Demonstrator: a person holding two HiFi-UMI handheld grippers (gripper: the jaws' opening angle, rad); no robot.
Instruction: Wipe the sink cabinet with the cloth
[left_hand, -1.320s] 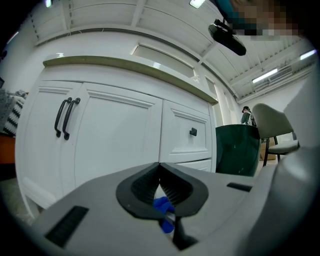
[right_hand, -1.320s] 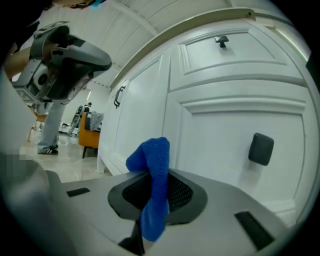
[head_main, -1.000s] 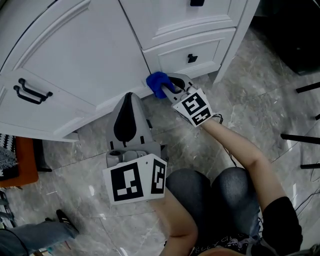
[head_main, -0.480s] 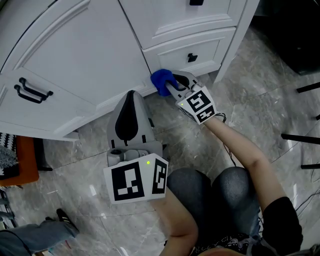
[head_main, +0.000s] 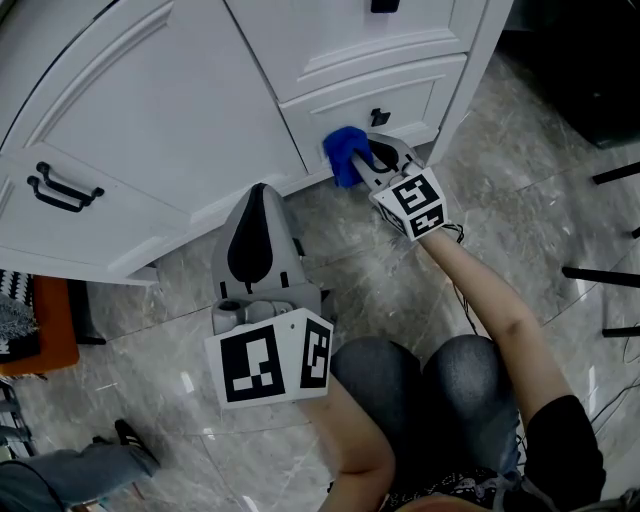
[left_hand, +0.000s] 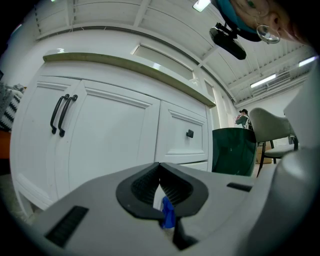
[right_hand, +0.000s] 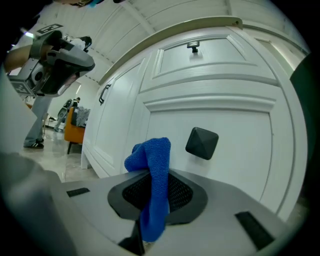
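Right gripper (head_main: 368, 158): jaws clamped on one blue terry cloth (head_main: 345, 155), upper centre of the head view. In the right gripper view the cloth (right_hand: 151, 185) is a folded, nubby strip. Its long axis runs up through the jaws, and its bunched end points at the white panelled sink cabinet (head_main: 150, 120), by the lower drawer front. One black pyramid-shaped knob (right_hand: 202, 142) sits just right of the cloth. Two black bar handles (head_main: 62, 183) at frame left. Left gripper (head_main: 258, 200): ribbed jaws pressed together at the tips, over the grey marble-look floor (head_main: 480, 220).
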